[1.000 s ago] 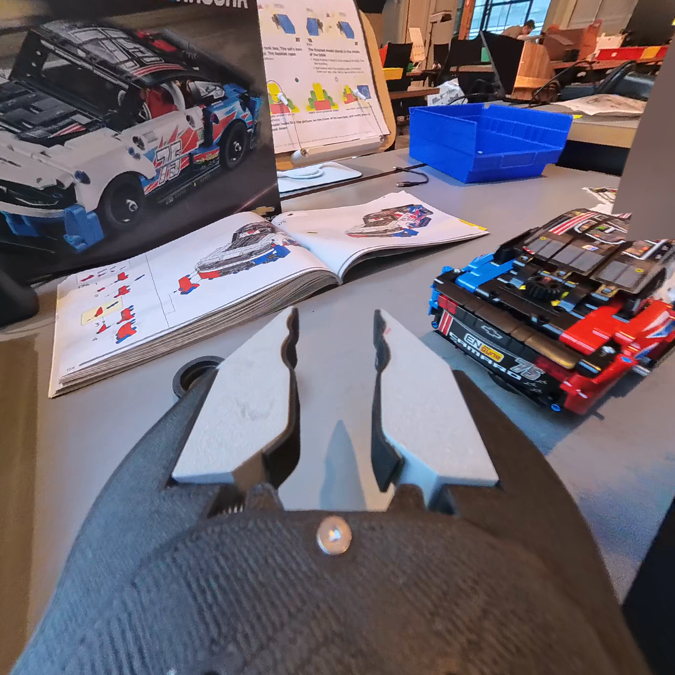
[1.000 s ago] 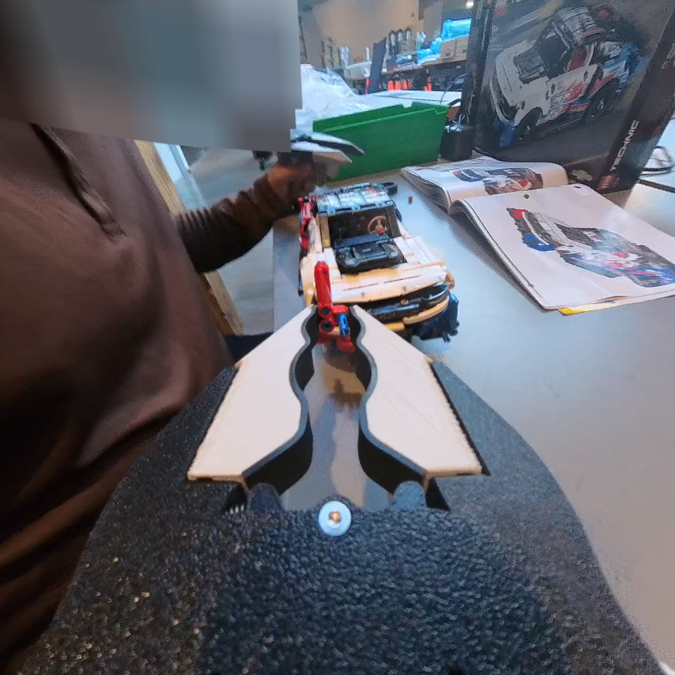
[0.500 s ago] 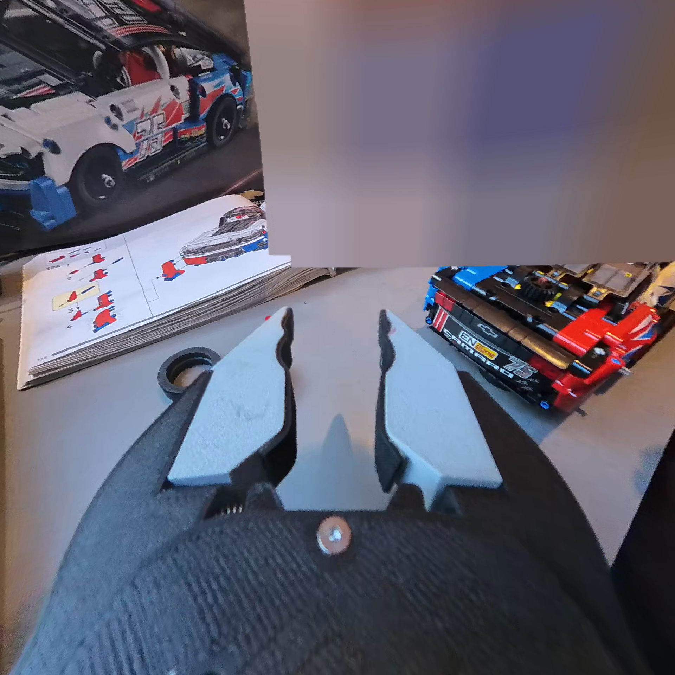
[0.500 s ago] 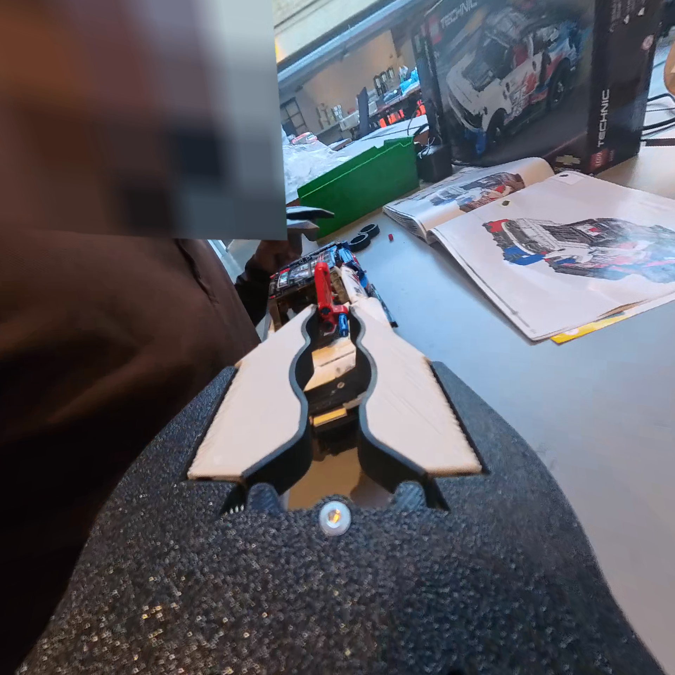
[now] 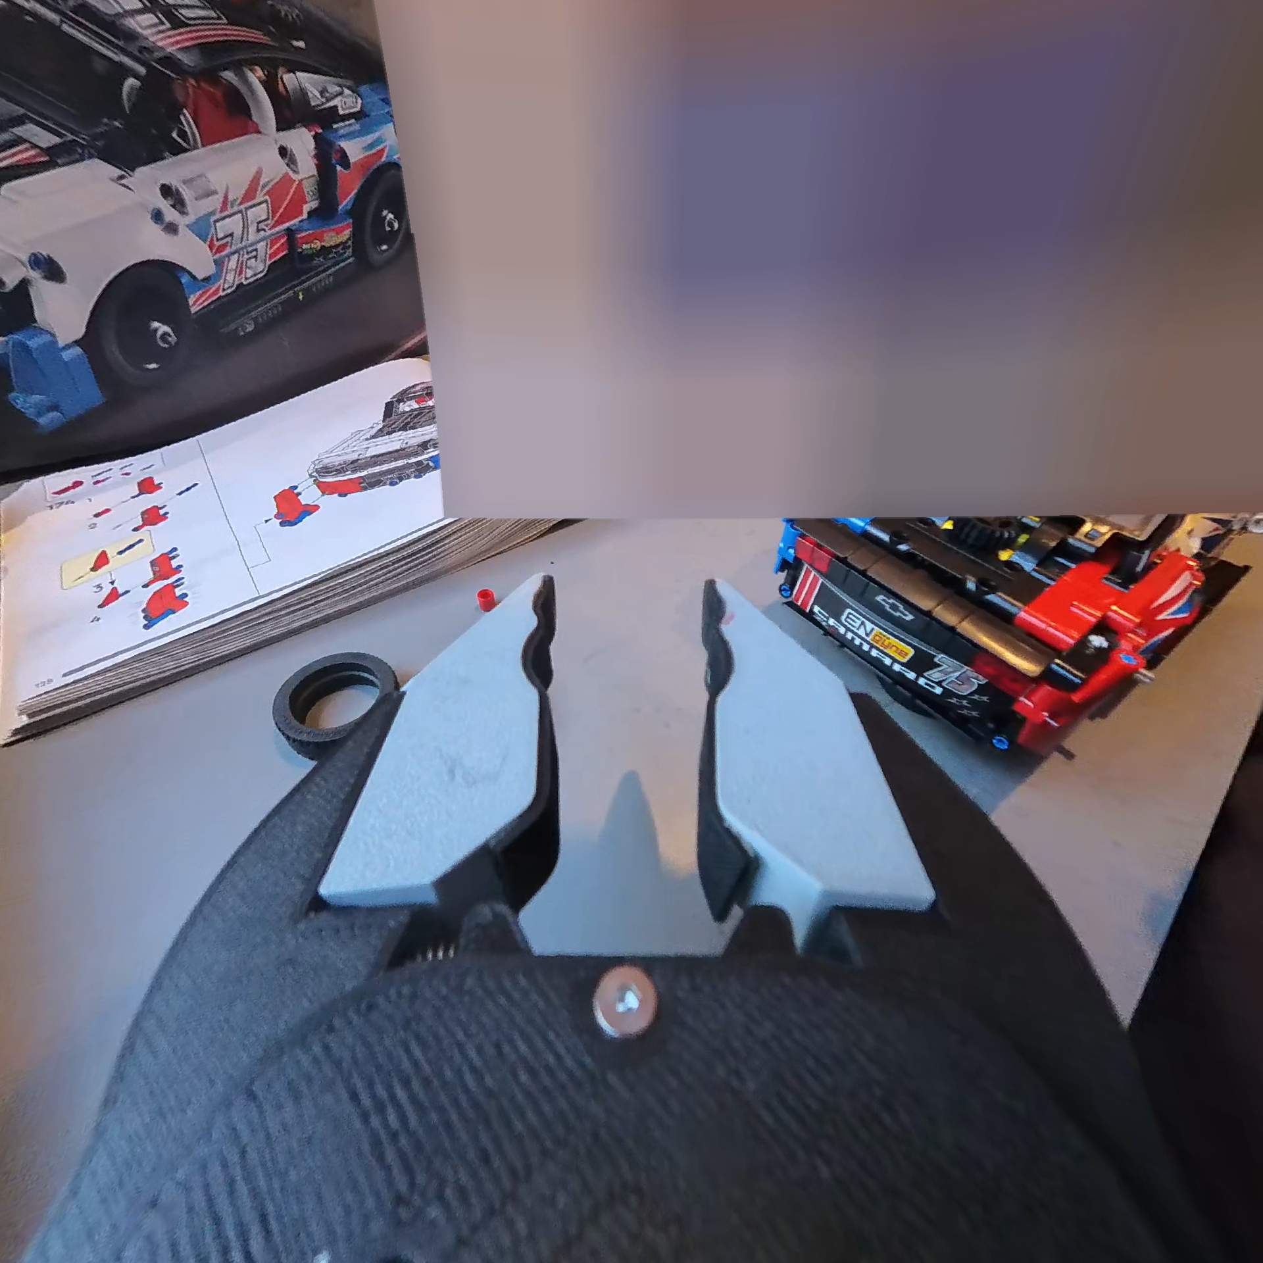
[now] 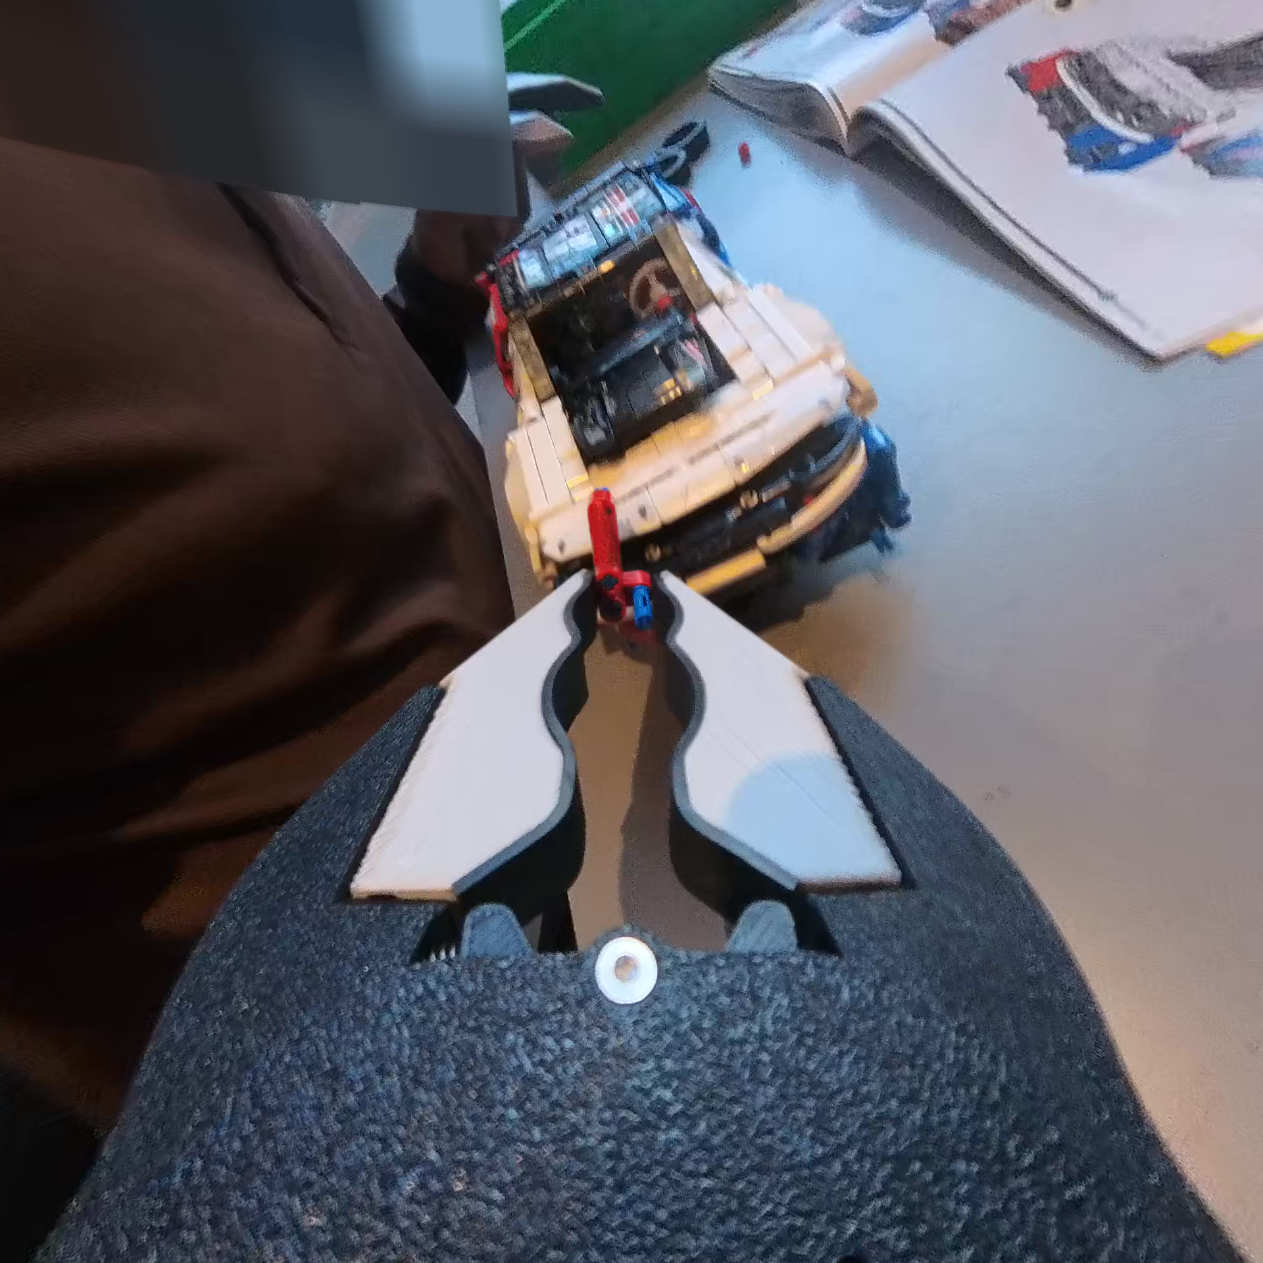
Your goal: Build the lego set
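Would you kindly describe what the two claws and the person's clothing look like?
The left claw has two pale grey wedge-shaped fingers with wavy black inner edges, set in a black ribbed body with a silver screw. The right claw has off-white fingers, wavy dark-edged too, in a black grainy body. The person wears a dark brown sleeve.

Green bin (image 6: 615, 61) (far back), brown sleeve (image 6: 205, 478).
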`<action>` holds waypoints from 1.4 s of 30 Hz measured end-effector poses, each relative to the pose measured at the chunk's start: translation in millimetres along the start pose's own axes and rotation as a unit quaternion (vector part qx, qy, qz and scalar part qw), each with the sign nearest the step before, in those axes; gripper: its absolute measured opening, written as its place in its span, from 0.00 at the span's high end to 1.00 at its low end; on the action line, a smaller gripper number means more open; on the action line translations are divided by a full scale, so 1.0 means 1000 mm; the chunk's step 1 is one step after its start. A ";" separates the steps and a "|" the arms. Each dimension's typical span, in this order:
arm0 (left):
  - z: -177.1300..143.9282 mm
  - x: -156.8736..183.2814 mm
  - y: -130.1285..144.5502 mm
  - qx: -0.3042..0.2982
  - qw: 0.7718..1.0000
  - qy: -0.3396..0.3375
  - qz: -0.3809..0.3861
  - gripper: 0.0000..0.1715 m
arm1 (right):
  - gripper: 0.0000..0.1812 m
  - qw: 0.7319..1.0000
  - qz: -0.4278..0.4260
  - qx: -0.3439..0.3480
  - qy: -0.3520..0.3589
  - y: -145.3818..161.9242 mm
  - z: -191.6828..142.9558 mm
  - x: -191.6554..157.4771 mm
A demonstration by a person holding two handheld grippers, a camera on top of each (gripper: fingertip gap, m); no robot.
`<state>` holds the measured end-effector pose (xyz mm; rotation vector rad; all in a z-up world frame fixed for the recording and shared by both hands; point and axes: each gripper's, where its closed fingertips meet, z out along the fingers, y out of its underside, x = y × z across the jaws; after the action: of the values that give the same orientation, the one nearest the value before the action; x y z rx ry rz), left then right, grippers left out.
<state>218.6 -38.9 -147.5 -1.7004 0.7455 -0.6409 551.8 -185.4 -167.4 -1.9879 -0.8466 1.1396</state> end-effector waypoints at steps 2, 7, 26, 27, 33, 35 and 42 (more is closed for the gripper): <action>0.000 0.000 0.000 0.000 1.000 -0.001 0.002 0.76 | 0.92 1.000 0.012 0.012 0.003 0.008 0.000 0.002; -0.002 0.000 -0.001 0.003 1.000 -0.005 0.001 0.77 | 0.93 0.999 0.004 0.039 -0.001 0.003 -0.001 0.000; 0.001 -0.001 0.003 -0.011 1.000 0.008 -0.019 0.78 | 0.92 0.992 0.004 0.120 -0.036 -0.026 -0.010 -0.001; 0.001 -0.001 0.003 -0.012 1.000 0.009 -0.018 0.78 | 0.92 0.991 -0.002 0.124 -0.040 -0.026 -0.012 -0.004; 0.002 0.000 0.005 -0.019 1.000 0.002 -0.004 0.80 | 0.93 0.989 -0.024 0.141 -0.041 -0.018 -0.027 -0.018; 0.002 -0.001 0.004 -0.016 1.000 -0.001 -0.006 0.80 | 0.92 0.987 -0.032 0.148 -0.045 -0.015 -0.035 -0.025; 0.006 -0.003 0.010 -0.039 0.999 -0.031 0.021 0.81 | 0.92 0.985 -0.072 0.148 -0.049 0.001 -0.048 -0.036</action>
<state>219.6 -34.7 -158.5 -1.7632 0.7682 -0.5329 580.3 -225.8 -134.2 -1.6139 -0.8060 1.2101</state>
